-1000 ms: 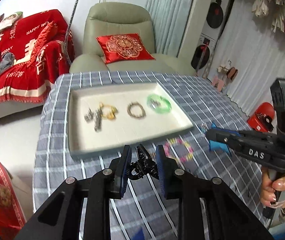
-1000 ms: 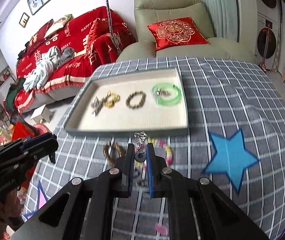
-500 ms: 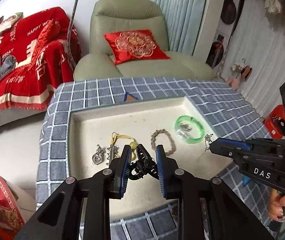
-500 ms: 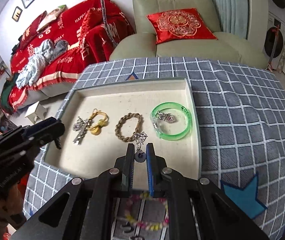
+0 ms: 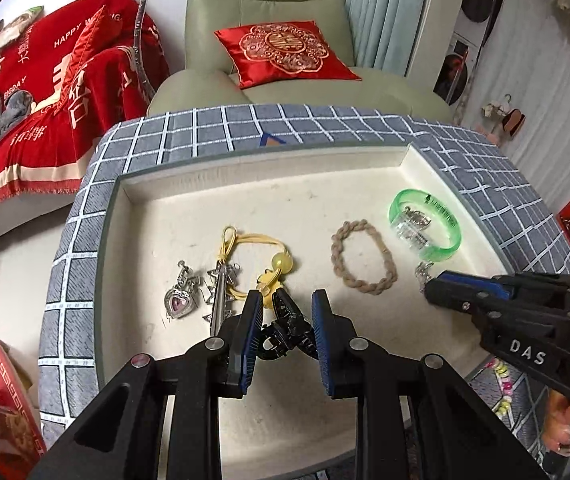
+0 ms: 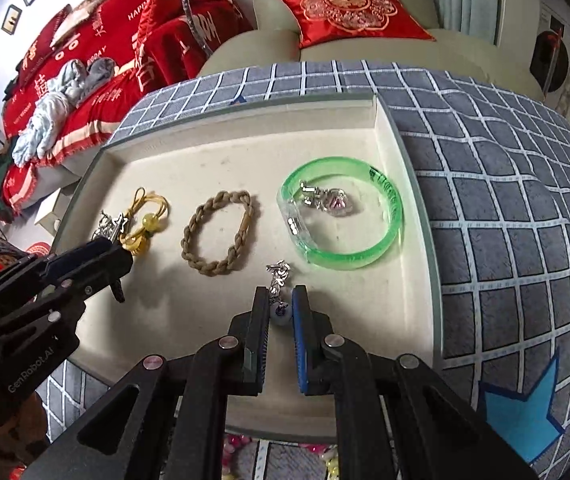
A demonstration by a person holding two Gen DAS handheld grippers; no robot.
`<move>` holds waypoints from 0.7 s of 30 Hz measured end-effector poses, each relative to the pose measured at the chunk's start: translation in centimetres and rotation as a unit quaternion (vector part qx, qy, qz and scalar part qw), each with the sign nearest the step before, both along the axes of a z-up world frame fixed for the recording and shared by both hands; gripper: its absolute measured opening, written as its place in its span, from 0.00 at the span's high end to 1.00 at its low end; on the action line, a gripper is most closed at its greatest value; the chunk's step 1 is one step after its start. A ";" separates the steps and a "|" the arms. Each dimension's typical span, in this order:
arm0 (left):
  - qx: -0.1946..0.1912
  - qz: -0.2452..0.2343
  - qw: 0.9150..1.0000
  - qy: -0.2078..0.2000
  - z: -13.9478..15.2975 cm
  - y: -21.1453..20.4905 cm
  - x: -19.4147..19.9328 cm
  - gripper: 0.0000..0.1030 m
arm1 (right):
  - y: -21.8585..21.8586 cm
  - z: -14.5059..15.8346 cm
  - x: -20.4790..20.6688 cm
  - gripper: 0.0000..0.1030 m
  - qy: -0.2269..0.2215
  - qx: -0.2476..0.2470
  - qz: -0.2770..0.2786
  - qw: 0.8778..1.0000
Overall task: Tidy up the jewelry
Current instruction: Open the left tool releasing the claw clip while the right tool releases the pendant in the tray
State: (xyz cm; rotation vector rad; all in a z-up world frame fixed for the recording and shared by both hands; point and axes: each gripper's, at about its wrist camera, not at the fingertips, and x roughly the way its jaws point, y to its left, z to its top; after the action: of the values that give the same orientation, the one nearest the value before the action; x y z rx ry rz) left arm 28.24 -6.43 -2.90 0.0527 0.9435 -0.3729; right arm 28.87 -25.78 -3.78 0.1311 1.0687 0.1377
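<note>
Left wrist view
- Left gripper: black arms with blue pads, held over the near half of the tray; the pads grip a black plastic claw hair clip between them, at a narrow opening.
- Tray: shallow cream rectangular tray with a grey rim, lying on a grey cloth with a white grid.
- Tray contents: a silver heart pendant with a pink stone at 9 o'clock from the clip; just beside it a bundle of silver charms; a yellow cord with a yellow bead at 12 o'clock, just past the fingertips; a braided tan rope bracelet at 2 o'clock; a translucent green bangle further out at 2 o'clock.
- Right gripper: comes in from 3 o'clock, its tips over the tray near the bangle, a small silver chain hanging at them.
- Hand: grips the handle at the lower right corner.

Right wrist view
- Right gripper: nearly closed, pinching a small silver charm with a blue and white bead; its chain sticks out past the tips, above the tray floor.
- Charm's place: at 7 o'clock from the green bangle, at 4 o'clock from the rope bracelet, near both; whether it touches the tray I cannot tell.
- Inside the bangle: a silver heart charm with a pink stone.
- Left gripper: enters from 9 o'clock, tips by the yellow cord; its pads are hidden in this view.
- Background: a grey-green armchair with a red embroidered cushion, at 12 o'clock beyond the table.
</note>
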 end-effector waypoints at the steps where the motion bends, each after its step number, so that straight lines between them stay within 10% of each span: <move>1: 0.002 0.000 1.000 0.001 -0.2 0.0 0.0 0.59 | 0.0 0.0 0.0 0.88 0.000 -0.002 0.001 1.000; 15: 0.024 0.000 1.000 -0.001 -0.6 -0.4 -0.3 0.59 | -0.9 0.7 -0.4 0.86 0.000 0.032 -0.010 0.999; 17: 0.026 0.003 1.000 -0.012 -0.3 -0.4 -0.5 0.58 | -1.1 1.3 -0.7 0.66 -0.007 0.039 -0.012 0.999; 20: 0.027 0.012 0.999 -0.026 0.2 -0.3 -0.8 0.00 | -1.4 2.3 -1.1 0.44 -0.023 0.046 -0.018 0.999; 21: 0.025 0.018 0.999 -0.043 0.7 -0.1 -1.1 0.00 | -1.4 2.6 -1.2 0.44 -0.025 0.047 -0.019 0.998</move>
State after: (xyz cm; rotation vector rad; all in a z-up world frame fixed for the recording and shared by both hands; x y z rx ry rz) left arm 27.12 -6.52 -2.18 0.0961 0.8679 -0.3123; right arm 27.66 -27.21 -1.18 0.2318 1.0101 0.1556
